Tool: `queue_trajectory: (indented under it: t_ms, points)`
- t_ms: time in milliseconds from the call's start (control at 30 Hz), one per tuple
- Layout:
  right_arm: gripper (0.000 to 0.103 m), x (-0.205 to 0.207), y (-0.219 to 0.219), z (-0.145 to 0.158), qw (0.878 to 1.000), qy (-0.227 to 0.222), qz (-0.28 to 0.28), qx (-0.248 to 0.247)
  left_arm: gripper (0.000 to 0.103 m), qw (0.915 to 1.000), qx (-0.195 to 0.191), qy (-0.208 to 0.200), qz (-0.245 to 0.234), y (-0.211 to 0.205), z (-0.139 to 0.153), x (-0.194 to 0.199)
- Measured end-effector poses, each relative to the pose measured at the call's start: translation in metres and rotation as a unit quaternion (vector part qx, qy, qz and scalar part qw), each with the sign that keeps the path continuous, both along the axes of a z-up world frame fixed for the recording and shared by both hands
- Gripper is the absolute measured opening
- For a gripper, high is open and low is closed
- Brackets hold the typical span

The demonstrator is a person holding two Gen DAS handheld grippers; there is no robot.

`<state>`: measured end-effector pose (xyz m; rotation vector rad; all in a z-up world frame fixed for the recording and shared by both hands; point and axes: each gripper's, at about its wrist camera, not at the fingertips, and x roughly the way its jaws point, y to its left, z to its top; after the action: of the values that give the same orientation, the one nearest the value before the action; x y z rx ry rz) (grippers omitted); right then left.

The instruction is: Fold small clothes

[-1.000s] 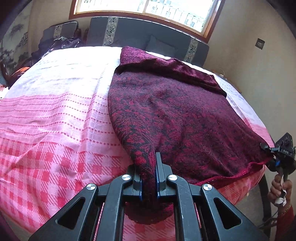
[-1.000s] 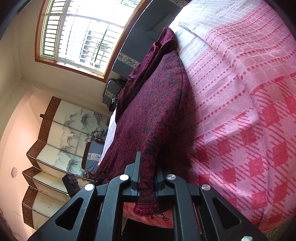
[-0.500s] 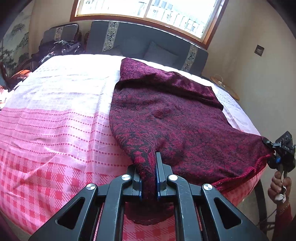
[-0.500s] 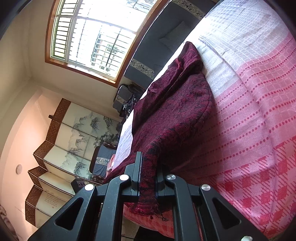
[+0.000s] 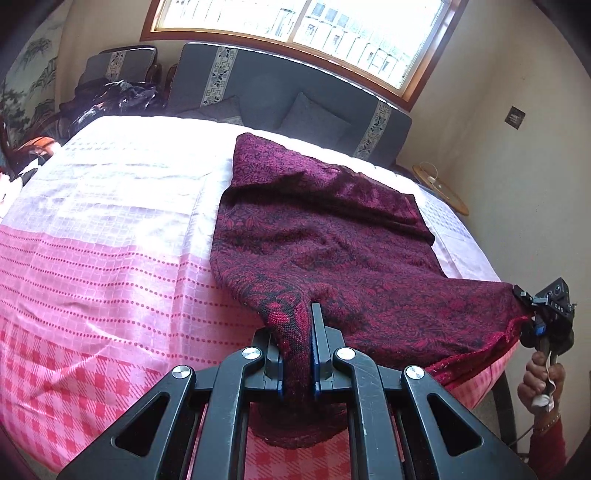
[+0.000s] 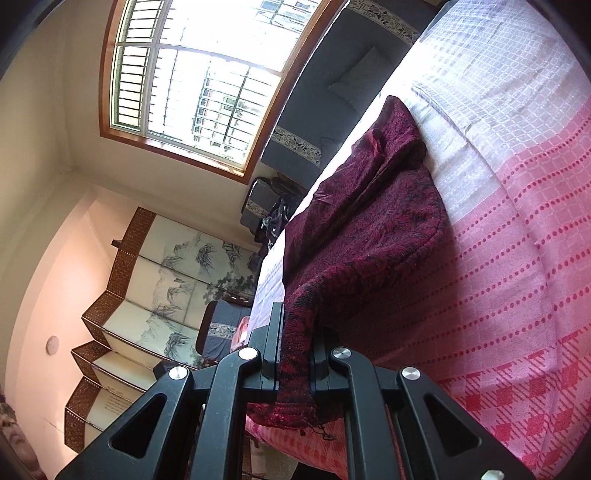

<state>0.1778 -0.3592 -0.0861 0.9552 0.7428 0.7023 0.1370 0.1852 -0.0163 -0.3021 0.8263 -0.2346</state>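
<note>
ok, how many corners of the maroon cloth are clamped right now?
2. The left gripper pinches the near left corner of the maroon cloth; the right gripper pinches the near right corner. The far corners lie free on the bed.

We see a pink-and-white checked bedspread at nine o'clock, a grey upholstered headboard and bright wood-framed window at twelve, and a painted folding screen in the right view.

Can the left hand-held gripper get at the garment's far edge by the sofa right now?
Probably not as is. The left hand-held gripper is shut on the near corner of the maroon garment. The far edge lies across the bed; nothing blocks the path, but it would have to let go first.
</note>
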Motion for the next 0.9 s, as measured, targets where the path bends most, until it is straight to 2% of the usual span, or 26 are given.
queue_trajectory:
  t_ms: [400, 900]
  points:
    - [0.009, 0.060, -0.005, 0.023, 1.000, -0.005, -0.002, -0.009, 0.011, 0.9993, -0.024, -0.009, 0.027, 0.010, 0.019, 0.064]
    - [0.009, 0.160, 0.000, 0.029, 0.999, 0.019, -0.014, -0.031, 0.012, 0.9980, 0.006, -0.011, 0.062, 0.011, 0.013, 0.171]
